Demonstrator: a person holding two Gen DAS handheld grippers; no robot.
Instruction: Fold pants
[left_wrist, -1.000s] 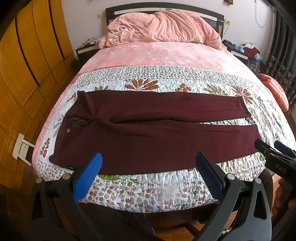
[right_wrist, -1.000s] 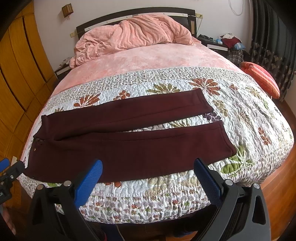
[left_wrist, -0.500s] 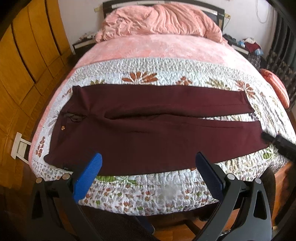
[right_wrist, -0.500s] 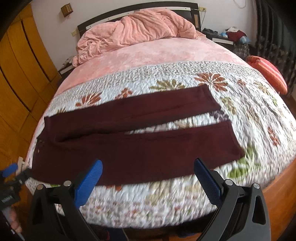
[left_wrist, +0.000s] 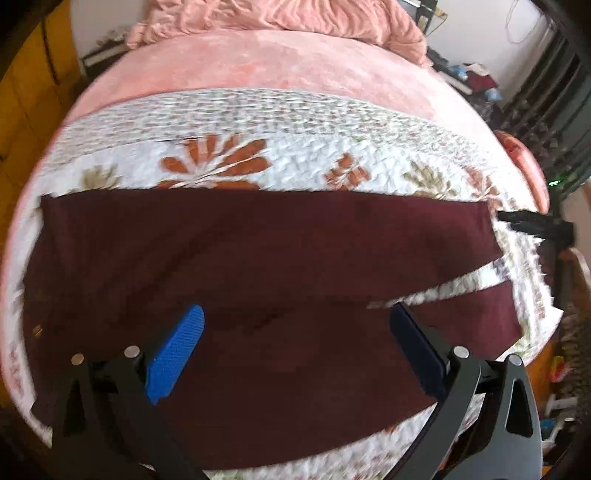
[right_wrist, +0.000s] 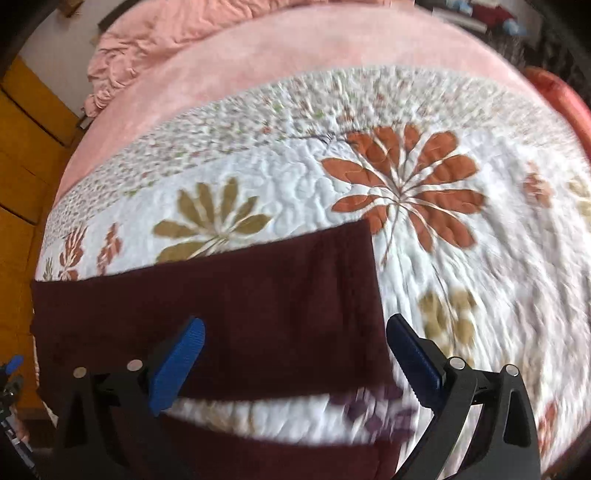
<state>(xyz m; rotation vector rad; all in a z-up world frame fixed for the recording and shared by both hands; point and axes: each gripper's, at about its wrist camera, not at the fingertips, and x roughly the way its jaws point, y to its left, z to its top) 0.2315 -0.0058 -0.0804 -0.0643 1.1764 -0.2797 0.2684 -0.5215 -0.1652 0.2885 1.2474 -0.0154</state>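
Dark maroon pants (left_wrist: 258, 266) lie flat across the floral quilt, waist at the left, legs running right. My left gripper (left_wrist: 295, 350) is open, low over the near leg close to the crotch. In the right wrist view the far leg's cuff end (right_wrist: 295, 295) lies just ahead, with the near leg (right_wrist: 240, 454) below it. My right gripper (right_wrist: 295, 362) is open, hovering over the far leg's cuff. The right gripper also shows in the left wrist view (left_wrist: 532, 225) beside that cuff. Both views are blurred.
The quilt (right_wrist: 424, 184) covers the near part of the bed, with a pink sheet (left_wrist: 295, 62) and bunched pink blanket behind. Wooden wardrobe doors (right_wrist: 26, 147) stand at the left. An orange cushion (left_wrist: 524, 162) lies at the bed's right edge.
Both grippers have moved forward and down over the bed towards the pants. The right gripper has gone from the near leg's edge to the far leg's cuff. Both stay open.
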